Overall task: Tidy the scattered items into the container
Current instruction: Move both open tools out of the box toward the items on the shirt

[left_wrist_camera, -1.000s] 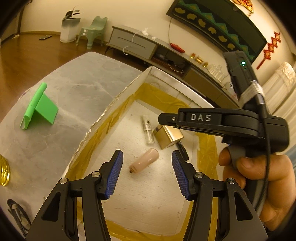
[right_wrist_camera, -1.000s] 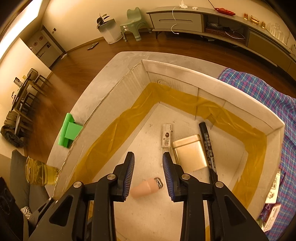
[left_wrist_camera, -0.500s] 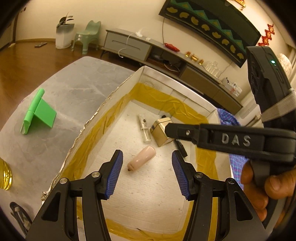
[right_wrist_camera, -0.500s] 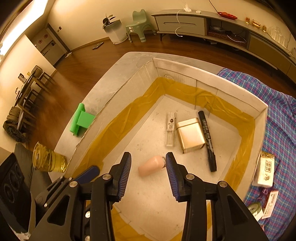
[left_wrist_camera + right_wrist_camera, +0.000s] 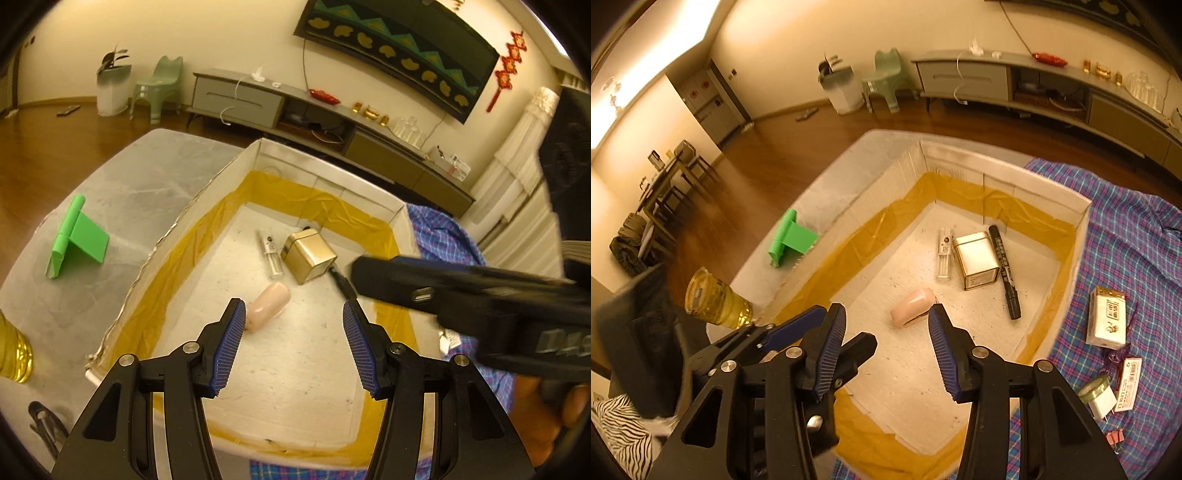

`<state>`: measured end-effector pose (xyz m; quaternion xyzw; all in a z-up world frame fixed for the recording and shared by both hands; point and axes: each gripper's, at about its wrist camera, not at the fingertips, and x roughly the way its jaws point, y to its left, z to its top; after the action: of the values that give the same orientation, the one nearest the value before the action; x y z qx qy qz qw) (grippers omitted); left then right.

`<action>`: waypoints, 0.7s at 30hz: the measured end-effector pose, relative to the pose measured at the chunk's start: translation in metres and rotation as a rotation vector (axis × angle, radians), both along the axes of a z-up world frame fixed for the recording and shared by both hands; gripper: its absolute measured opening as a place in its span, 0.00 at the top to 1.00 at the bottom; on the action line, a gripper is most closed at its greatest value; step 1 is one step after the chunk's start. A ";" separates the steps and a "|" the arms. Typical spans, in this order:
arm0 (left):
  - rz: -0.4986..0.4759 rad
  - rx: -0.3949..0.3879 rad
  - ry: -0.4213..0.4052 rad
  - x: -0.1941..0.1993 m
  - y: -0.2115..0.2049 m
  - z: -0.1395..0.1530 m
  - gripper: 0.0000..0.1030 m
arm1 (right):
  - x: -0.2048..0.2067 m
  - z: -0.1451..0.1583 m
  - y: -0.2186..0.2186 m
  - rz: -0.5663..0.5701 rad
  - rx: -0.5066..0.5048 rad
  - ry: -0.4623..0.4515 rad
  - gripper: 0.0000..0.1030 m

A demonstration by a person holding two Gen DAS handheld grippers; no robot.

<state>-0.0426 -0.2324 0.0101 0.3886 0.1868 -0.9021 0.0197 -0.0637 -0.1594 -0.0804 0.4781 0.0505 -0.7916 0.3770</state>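
Right tool above the near end of the box, jaws opening, nothing between them. Just ahead of its tips, flat on the box floor, a pink tube, lying free and apart from both pads; judged freshly dropped there, hence the widening jaws. Farther ahead, side by side toward the far wall: a clear vial, a gold tin and a black marker leaning against the tin's right side. Grouped at the back, probably to leave the near floor free for further drops.

Left tool spread wide and empty, hovering over the same near end of the box, the pink tube just beyond its left pad. Held idle over the box rather than working, apparently waiting its turn.

Still outside the box, to the right of the right tool on the checked cloth: a white packet, a red-printed tag, a tape roll with a white plug, and pink clips. To the left of both tools on the table: a green stand and a yellow bottle.

Task judged partly done: four things in, several left, the nearest lot lying to the right tool's right.
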 end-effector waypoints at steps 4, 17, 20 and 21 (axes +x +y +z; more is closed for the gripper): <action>0.007 -0.013 0.001 0.008 -0.002 0.002 0.44 | 0.012 0.011 0.011 -0.006 -0.027 0.015 0.53; 0.038 -0.041 0.044 0.038 -0.006 0.019 0.44 | 0.056 0.027 0.053 -0.031 -0.089 0.036 0.53; 0.032 -0.015 0.080 0.047 -0.004 0.026 0.44 | 0.066 0.041 0.071 -0.026 -0.127 0.054 0.53; 0.021 -0.006 0.092 0.049 -0.001 0.028 0.44 | 0.069 0.044 0.075 -0.018 -0.135 0.056 0.53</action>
<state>0.0067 -0.2332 0.0381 0.3445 0.1885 -0.9194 0.0216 0.0049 -0.0843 -0.0364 0.4298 0.0032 -0.8095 0.3999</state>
